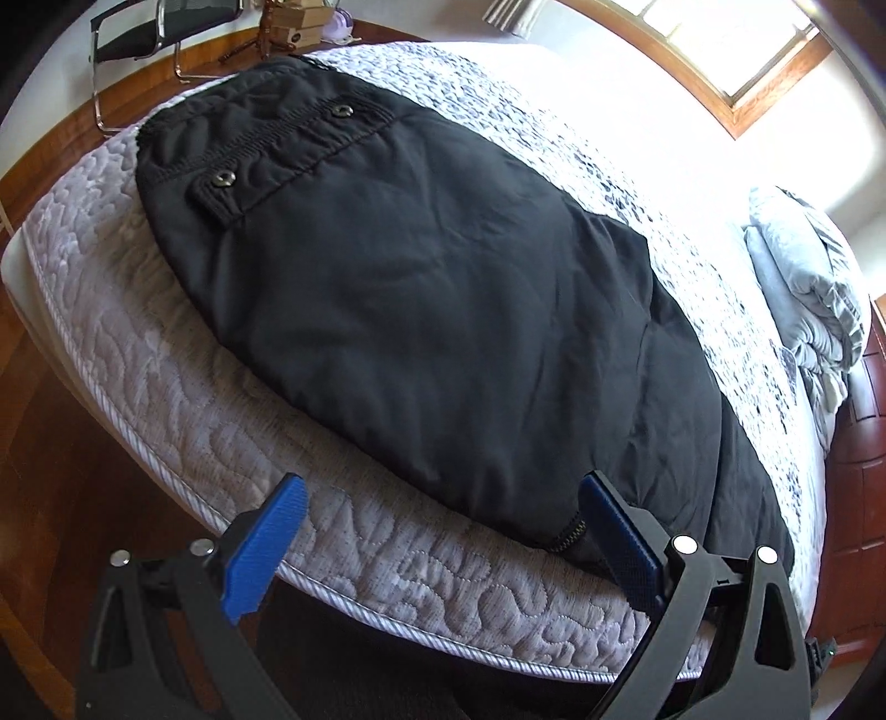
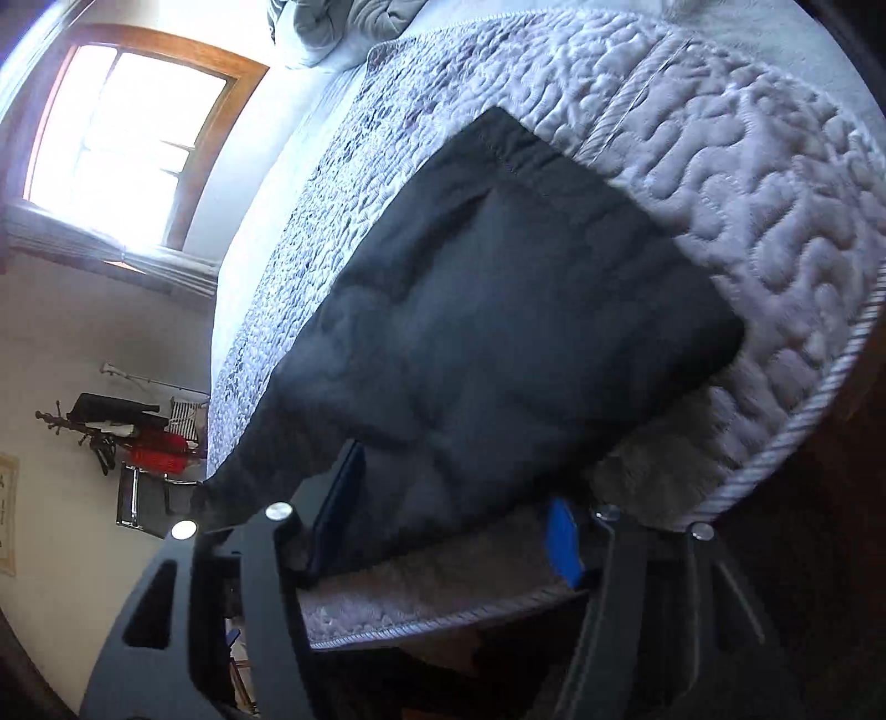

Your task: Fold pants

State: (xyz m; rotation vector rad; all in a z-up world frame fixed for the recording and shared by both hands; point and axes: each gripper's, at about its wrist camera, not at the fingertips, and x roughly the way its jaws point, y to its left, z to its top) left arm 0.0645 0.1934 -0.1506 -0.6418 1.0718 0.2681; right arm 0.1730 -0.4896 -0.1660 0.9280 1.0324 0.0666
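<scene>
Quilted mattress (image 1: 138,387) carries our black pants (image 1: 415,288), waistband toward 11 o'clock. Our left gripper (image 1: 443,518) fingers stand open at the near hem. Our right gripper (image 2: 448,515) fingers are parted too, cloth between them unpinched.

Bedroom. Bare quilted mattress (image 1: 166,399), grey-white, corded piping along its edge. Crumpled grey bedding (image 1: 803,288) heaped at the far end. Floor: reddish-brown polished wood (image 1: 55,443). Wood-framed window (image 2: 127,127), strongly overexposed; daylight washes out the adjacent white wall (image 2: 83,343). Black chair with chrome tube frame (image 1: 149,33) beyond the mattress corner, cardboard boxes (image 1: 299,22) beside it. Dark wooden panelled furniture (image 1: 864,443) near the bedding.
</scene>
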